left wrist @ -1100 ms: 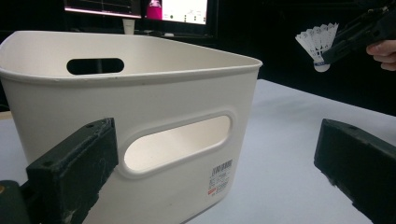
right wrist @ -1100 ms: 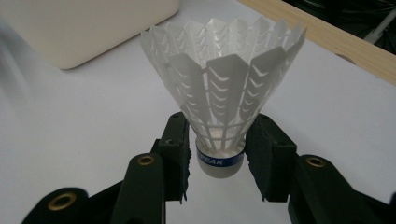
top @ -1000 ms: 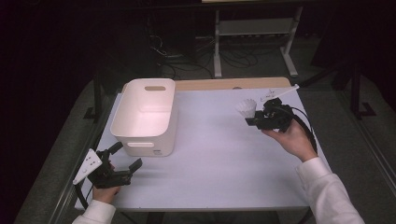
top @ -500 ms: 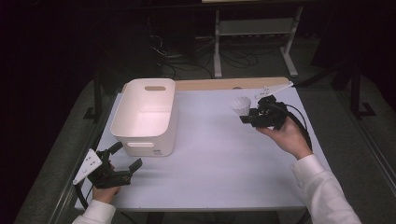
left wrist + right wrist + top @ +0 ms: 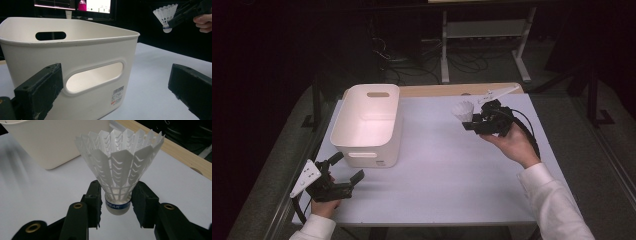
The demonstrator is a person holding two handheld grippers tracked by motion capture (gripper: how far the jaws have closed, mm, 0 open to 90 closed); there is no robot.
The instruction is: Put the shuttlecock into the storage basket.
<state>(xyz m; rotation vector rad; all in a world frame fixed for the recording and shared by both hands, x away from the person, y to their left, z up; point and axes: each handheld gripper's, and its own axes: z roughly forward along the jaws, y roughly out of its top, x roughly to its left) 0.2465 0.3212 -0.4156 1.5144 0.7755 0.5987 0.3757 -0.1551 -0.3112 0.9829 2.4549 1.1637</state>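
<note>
At the near left corner of the desk [image 5: 447,170], the left gripper [image 5: 344,172] rests with its jaws spread wide and nothing between them, pointing at the near wall of the white bin [image 5: 367,125] that stands just beyond it. To the right, well apart from the bin, the right gripper [image 5: 469,122] is held up above the desk's far right part. Its jaws are clenched on the blue-banded base of a white shuttlecock [image 5: 120,170], feathers fanning away from the hand.

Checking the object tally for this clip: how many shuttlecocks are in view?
1. The shuttlecock sits between the right gripper jaws, lifted above the table, right of the white bin. The bin's visible floor looks bare.
</note>
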